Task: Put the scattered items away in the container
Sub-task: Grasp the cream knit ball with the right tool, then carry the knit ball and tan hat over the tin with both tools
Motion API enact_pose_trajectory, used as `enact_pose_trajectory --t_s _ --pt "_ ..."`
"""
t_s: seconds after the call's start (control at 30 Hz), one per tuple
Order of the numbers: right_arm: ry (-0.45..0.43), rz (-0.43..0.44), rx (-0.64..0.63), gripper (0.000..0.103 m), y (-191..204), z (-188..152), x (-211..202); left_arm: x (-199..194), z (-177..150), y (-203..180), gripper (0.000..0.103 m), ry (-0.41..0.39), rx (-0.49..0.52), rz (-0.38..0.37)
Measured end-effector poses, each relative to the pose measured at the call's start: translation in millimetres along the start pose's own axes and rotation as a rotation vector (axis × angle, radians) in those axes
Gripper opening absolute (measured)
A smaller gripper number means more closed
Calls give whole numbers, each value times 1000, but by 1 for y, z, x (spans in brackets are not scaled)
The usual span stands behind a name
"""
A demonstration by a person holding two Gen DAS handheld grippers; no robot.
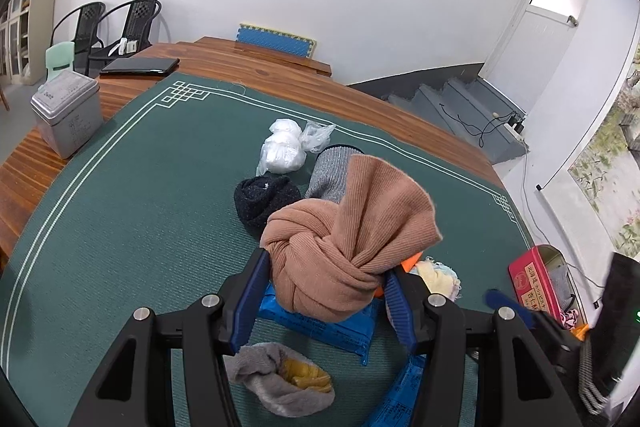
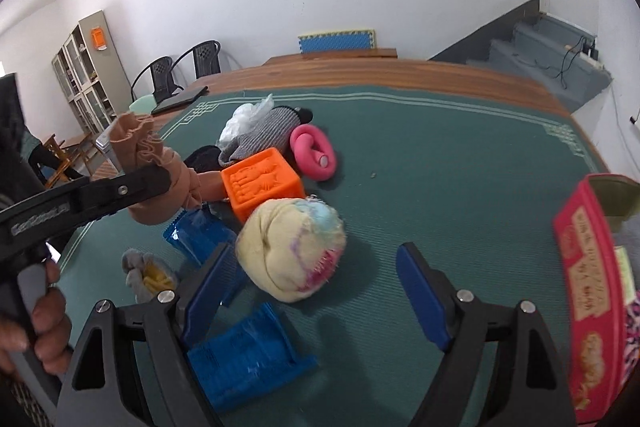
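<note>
My left gripper (image 1: 326, 267) is shut on a knotted tan cloth bundle (image 1: 348, 227) and holds it above the green mat (image 1: 140, 187). In the right wrist view the same bundle (image 2: 160, 203) hangs at the left, in the gripper that a hand holds. My right gripper (image 2: 314, 255) stands open low over the mat. A cream and pastel cloth ball (image 2: 292, 251) lies just ahead of it, close to its left finger, and no pad presses on it. The open red tin (image 2: 584, 287) stands at the right edge, with a grey cloth inside the red tin (image 1: 536, 283).
On the mat lie an orange block (image 2: 262, 183), a pink ring toy (image 2: 314, 157), blue packets (image 2: 244, 363), a grey sock with yellow inside (image 1: 280, 383), a dark sock ball (image 1: 266, 201), a grey striped sock (image 1: 330, 175) and a white bag (image 1: 282, 147). A silver tin (image 1: 66, 115) stands far left.
</note>
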State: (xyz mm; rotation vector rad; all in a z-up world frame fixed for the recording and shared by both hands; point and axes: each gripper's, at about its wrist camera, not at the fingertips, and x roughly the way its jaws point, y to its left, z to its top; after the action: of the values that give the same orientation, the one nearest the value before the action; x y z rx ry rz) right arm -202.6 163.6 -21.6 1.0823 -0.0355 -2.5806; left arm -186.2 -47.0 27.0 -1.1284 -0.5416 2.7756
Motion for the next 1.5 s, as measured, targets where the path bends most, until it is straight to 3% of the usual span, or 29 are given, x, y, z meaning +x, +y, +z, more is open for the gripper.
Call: enact_pose_trajectory --t_s 0.3,0.37,0.4,0.5,0.63,0.9,1.07,1.5 --pt "99 93 106 85 -4 -1 49 2 -1 -1 57 10 4 -1" --pt "95 96 107 78 -2 -4 50 3 -2 -2 57 10 6 2" --pt "93 93 94 67 1 -5 49 3 -2 -2 57 10 7 3" --pt "68 43 52 60 9 -6 37 4 -3 -5 57 13 18 4" --pt "20 43 49 60 8 -9 18 4 -6 -12 57 13 39 -3" --pt "-80 -44 26 60 -6 -9 -25 -1 -7 -19 57 -18 59 15" --pt "-124 -113 18 60 -11 -11 -42 -6 -10 -27 57 -61 98 56" --pt "-206 -169 54 60 -32 -17 -81 -15 -18 -52 57 -113 193 70"
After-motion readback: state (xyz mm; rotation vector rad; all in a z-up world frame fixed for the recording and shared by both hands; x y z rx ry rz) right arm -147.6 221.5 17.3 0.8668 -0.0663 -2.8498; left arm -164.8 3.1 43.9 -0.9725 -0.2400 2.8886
